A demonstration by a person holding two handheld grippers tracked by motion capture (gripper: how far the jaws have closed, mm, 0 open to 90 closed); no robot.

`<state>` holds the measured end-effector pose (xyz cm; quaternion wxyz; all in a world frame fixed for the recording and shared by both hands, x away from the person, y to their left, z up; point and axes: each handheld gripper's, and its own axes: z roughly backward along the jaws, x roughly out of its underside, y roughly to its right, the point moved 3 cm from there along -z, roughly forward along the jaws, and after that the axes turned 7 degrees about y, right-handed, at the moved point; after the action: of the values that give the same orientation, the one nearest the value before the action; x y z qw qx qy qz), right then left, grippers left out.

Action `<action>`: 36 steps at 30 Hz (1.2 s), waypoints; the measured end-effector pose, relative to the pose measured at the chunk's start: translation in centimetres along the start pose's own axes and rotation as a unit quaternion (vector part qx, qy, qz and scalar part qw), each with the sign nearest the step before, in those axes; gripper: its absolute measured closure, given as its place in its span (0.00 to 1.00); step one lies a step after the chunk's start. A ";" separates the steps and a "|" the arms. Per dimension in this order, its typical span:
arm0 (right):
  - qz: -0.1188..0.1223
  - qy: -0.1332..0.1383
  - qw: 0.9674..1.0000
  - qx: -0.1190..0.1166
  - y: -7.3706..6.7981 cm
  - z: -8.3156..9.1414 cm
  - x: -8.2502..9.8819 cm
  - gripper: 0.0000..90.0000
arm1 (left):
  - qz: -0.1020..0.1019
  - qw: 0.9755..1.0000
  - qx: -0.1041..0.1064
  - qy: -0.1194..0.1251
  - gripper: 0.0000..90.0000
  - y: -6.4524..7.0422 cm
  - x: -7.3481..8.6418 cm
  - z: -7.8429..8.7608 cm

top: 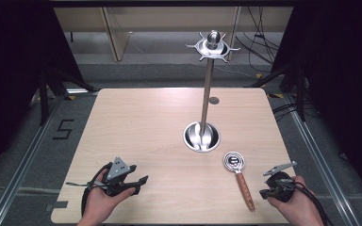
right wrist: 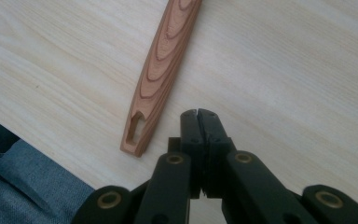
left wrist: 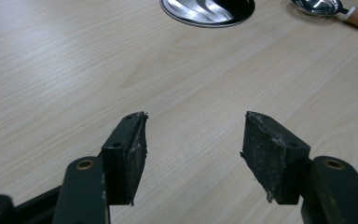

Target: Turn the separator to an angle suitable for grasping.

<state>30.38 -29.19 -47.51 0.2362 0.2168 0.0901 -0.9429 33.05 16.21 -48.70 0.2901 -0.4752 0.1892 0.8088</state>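
Observation:
A utensil with a round steel head and a wooden handle lies flat at the table's front right; the handle has a slot at its near end. My right gripper rests just right of that handle, jaws pressed together on nothing. A tall steel stand rises from a round dished base at mid table, with a hook ring on top. My left gripper sits at the front left, open and empty, pointing toward the base.
The light wooden table has a small grey disc behind the stand. Blue-clad legs show below the table's near edge. Black curtains and floor cables flank the table.

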 end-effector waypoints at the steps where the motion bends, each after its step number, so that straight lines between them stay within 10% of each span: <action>1: -0.002 -0.003 1.000 -0.003 -0.2 -0.1 -0.1 1.00 | 0.000 1.000 0.000 0.000 0.43 0.0 0.0 0.0; 14: 0.056 -0.036 0.998 -0.023 -4.3 -3.2 -1.8 1.00 | -0.003 1.000 0.005 0.004 0.43 0.1 0.0 -0.1; 16: 0.033 -0.041 0.998 -0.039 -5.2 -3.5 -2.0 1.00 | -0.008 1.000 0.006 0.000 0.43 0.0 0.0 -0.1; 36: 0.045 -0.058 0.997 -0.029 -5.0 -4.3 -1.9 1.00 | -0.005 1.000 0.008 0.004 0.43 0.1 -0.1 -0.1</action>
<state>31.04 -22.91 -50.16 0.2896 0.1587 0.0939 -0.9392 33.09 16.01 -48.64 0.2972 -0.4772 0.1942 0.8039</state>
